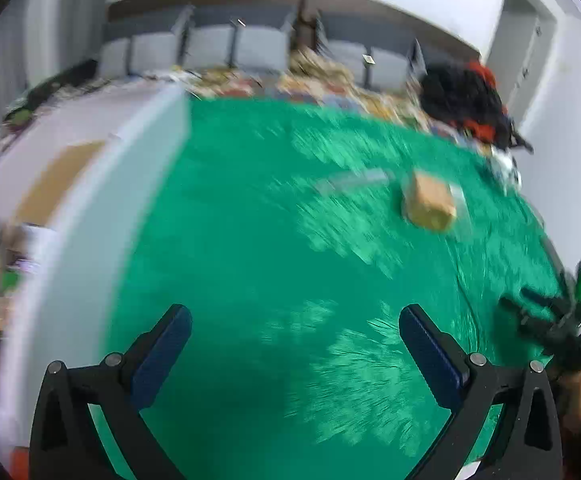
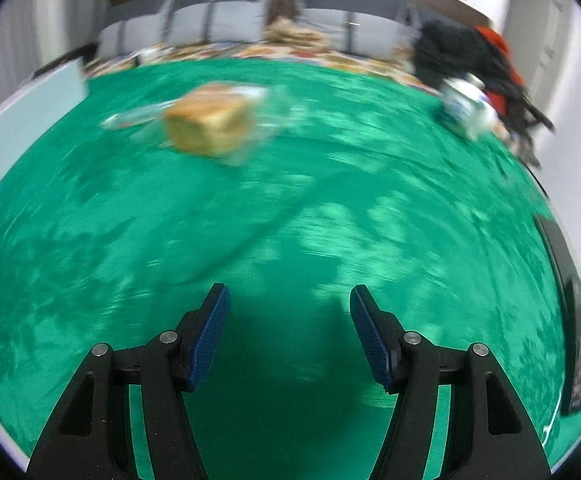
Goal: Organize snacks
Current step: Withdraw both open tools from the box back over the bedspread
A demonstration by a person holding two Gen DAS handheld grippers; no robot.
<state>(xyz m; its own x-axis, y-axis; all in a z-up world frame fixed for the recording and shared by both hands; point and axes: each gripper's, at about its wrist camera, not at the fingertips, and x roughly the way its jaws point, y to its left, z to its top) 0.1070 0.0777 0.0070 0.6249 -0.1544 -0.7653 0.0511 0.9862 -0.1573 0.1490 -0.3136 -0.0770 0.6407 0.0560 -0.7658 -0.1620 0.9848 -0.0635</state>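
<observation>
A tan, block-shaped piece of bread or cake sealed in a clear plastic wrapper [image 1: 429, 203] is seen lying on the green patterned cloth covering the desk [image 1: 250, 220]; its top is a darker golden brown than its pale, crumb-textured sides, and the transparent film is spread out past it in a flat flap, though finer detail is lost to motion blur. From the left gripper [image 1: 295, 334], whose black arms with blue ribbed pads are spread wide with only cloth between them, the wrapped snack is found well ahead and to the right, apart from the fingers. From the right gripper [image 2: 289, 326], likewise released and holding nothing, the same snack [image 2: 210, 124] is found well ahead and to the left. A large white open box [image 1: 90, 184] is set on the desk to the left of the left gripper, with a brown cardboard-coloured patch and some blurred colourful packets visible inside it. A black and red bundle of fabric [image 2: 474, 56] is placed at the far right of the desk, and a crumpled white and blue packet [image 2: 466, 108] is seen just in front of it. A dark flat device [image 2: 574, 320] is seen at the desk's right edge.
</observation>
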